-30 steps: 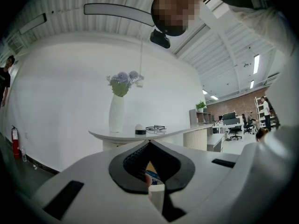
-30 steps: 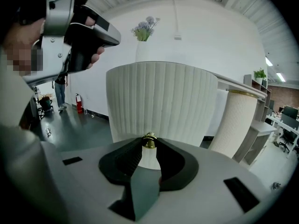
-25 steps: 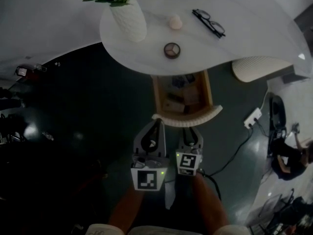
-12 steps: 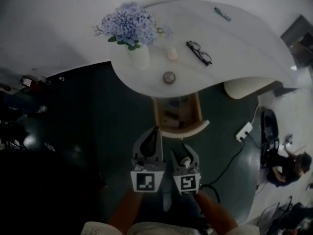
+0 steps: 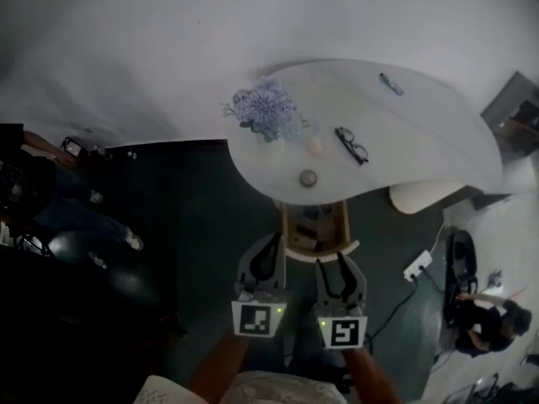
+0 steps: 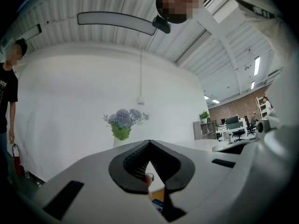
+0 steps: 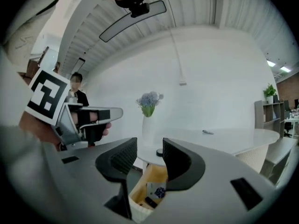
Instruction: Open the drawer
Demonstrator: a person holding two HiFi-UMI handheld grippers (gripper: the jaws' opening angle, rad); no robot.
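White table (image 5: 421, 133), open drawer (image 5: 317, 230) beyond both jaws

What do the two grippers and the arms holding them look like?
Both the left gripper and the right gripper are pale grey wedge-shaped shells with black ribbed fingers. Each carries a white cube with a black square marker and a small green light at the back. The forearms are bare; a pale sleeve shows at the bottom edge.
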